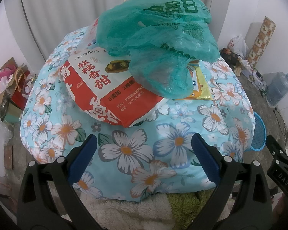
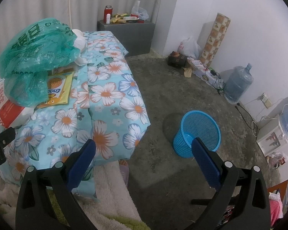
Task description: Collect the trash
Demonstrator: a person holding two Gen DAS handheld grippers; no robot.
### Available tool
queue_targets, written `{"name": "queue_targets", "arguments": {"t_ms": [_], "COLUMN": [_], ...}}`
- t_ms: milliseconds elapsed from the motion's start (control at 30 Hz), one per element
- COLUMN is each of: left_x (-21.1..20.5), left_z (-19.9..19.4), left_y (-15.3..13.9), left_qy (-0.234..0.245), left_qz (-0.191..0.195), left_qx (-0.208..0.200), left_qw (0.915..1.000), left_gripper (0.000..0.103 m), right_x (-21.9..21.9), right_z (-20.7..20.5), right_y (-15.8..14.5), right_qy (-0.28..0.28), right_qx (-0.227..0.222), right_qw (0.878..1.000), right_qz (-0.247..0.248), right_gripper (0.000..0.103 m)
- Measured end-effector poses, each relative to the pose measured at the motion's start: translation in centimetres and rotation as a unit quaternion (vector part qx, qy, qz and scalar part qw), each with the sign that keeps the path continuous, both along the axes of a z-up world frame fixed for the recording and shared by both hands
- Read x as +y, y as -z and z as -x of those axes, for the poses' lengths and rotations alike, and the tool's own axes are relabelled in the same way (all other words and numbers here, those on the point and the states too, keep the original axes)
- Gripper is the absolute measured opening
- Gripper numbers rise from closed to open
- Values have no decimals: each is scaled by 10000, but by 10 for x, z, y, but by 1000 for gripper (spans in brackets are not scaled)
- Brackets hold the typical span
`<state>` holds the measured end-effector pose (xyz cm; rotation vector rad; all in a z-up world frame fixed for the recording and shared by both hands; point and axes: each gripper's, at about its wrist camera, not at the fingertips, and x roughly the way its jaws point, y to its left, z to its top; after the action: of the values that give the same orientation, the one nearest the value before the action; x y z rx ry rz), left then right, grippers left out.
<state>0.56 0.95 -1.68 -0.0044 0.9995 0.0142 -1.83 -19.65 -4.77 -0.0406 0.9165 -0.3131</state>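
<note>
In the left wrist view we hold the left tongs [image 1: 144,151] at the bottom of the frame, their blue-padded fingers spread wide with nothing between them, hovering over the near edge of the desk [image 1: 182,140], which is draped in a light blue flowered cloth. In the upper centre of that frame lies the trash: a crumpled green plastic bag [image 1: 159,38] resting on top of a red and white paper bag [image 1: 105,90] printed with Chinese characters, and partly over a flat yellow snack packet [image 1: 199,84] just to its right. A second black gripper shows at the lower right edge of this view.

In the right wrist view our right tongs [image 2: 144,151] sit at the bottom centre, also spread and gripping nothing. Their left finger overlaps the hanging corner of the flowered cloth; their right finger overlaps the blue mesh wastebasket [image 2: 199,132], which stands upright on the concrete floor [image 2: 163,88] at centre right, well apart from the desk. The same green bag, red and white bag and yellow packet appear at the upper left of this frame. A large water bottle [image 2: 238,84] stands by the wall at right, and a grey cabinet [image 2: 128,34] with small items stands at top centre.
</note>
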Motion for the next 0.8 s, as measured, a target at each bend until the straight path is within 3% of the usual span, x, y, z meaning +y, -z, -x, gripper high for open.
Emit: {"name": "queue_targets", "arguments": {"t_ms": [133,233,433,533,600,700,800], "left_x": [3,10,43,71,93,129,155], "left_z": [0,-1,-15,-34,-53,-81,-108], "left_y": [-3,-13,-46,-68,-80,-90,-92], "left_qy": [-28,-23,-8,68,200,407,187], "left_qz": [57,101,12,108,327,813,1071], "left_qx": [-117,-436,-1111,-1358,-1420,-1550,-1521], "left_qw": [9999,9990,9938,9907,9891,9837,9824], "left_gripper": [94,94,94,94,94,94,94], "right_x": [1,2,1,-3,-8,-14,-18], "right_z": [-2,-7,-21,-34,-54,-91,-141], "right_y": [-2,-10,-46,-74,-95,-120,-129], "right_qy": [-3,-28,-214,-459,-545,-727,-1078], "right_qx": [-24,-140,-1015,-1674,-2042,-2208,-1933], "right_qw": [10000,9999,9945,9845,9770,9706,9673], "right_qz": [-5,-30,-135,-249,-287,-630,-1240], "right_gripper": [97,97,97,97,97,97,97]}}
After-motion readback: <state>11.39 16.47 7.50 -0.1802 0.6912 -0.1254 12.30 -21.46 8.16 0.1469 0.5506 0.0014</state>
